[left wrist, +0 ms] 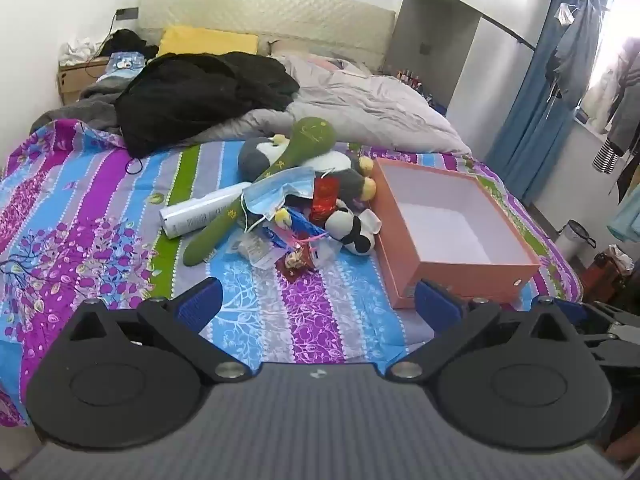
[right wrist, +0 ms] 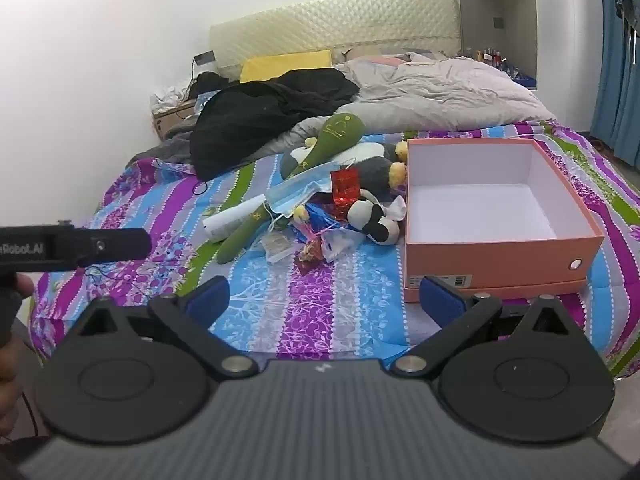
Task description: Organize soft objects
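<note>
Left tongs and right tongs spread wide, empty, hovering level over the bed, pile of plush toys well ahead between their tips, beside the open orange box.
</note>
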The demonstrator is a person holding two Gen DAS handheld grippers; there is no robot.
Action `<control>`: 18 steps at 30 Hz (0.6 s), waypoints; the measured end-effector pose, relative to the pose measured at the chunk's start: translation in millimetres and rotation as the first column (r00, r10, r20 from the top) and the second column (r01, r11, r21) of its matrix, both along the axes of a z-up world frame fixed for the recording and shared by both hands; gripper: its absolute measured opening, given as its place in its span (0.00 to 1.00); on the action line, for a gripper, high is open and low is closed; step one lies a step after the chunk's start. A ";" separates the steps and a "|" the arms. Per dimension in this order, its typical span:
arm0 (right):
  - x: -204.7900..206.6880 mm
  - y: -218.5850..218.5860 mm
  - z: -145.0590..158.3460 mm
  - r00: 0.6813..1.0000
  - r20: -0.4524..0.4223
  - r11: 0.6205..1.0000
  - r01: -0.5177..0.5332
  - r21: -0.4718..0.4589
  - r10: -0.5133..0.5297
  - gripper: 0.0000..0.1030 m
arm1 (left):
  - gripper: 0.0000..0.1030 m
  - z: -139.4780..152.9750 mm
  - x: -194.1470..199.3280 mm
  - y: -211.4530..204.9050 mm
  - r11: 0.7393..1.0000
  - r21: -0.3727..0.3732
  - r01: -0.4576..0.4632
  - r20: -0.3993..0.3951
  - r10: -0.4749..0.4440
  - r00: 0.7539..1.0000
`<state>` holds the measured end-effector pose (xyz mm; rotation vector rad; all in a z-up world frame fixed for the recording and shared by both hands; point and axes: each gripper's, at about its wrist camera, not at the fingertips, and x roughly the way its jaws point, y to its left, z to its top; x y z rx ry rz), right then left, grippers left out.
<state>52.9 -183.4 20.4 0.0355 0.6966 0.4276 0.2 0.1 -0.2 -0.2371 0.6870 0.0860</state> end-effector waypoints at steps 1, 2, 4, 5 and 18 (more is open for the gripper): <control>0.3 -0.2 0.1 1.000 0.003 1.000 0.002 0.004 -0.002 1.00 | 1.00 -0.5 0.6 0.3 1.000 -0.001 0.000 -0.002 0.000 1.000; 0.9 -0.3 0.3 1.000 0.004 1.000 0.005 0.000 -0.005 1.00 | 1.00 -1.3 1.5 0.6 1.000 -0.002 -0.001 -0.006 0.001 1.000; 2.2 -0.9 1.0 1.000 0.004 1.000 0.010 -0.006 -0.010 1.00 | 1.00 -1.9 0.0 0.2 1.000 0.006 0.001 0.022 -0.001 1.000; 3.6 -0.7 1.6 1.000 0.003 1.000 0.013 -0.010 -0.013 1.00 | 1.00 -2.6 0.3 0.3 1.000 0.005 0.000 0.023 0.000 1.000; 0.6 -7.1 2.8 0.999 -0.008 0.999 0.038 0.015 -0.038 1.00 | 1.00 2.2 3.2 -5.5 1.000 0.023 0.015 0.013 -0.015 1.000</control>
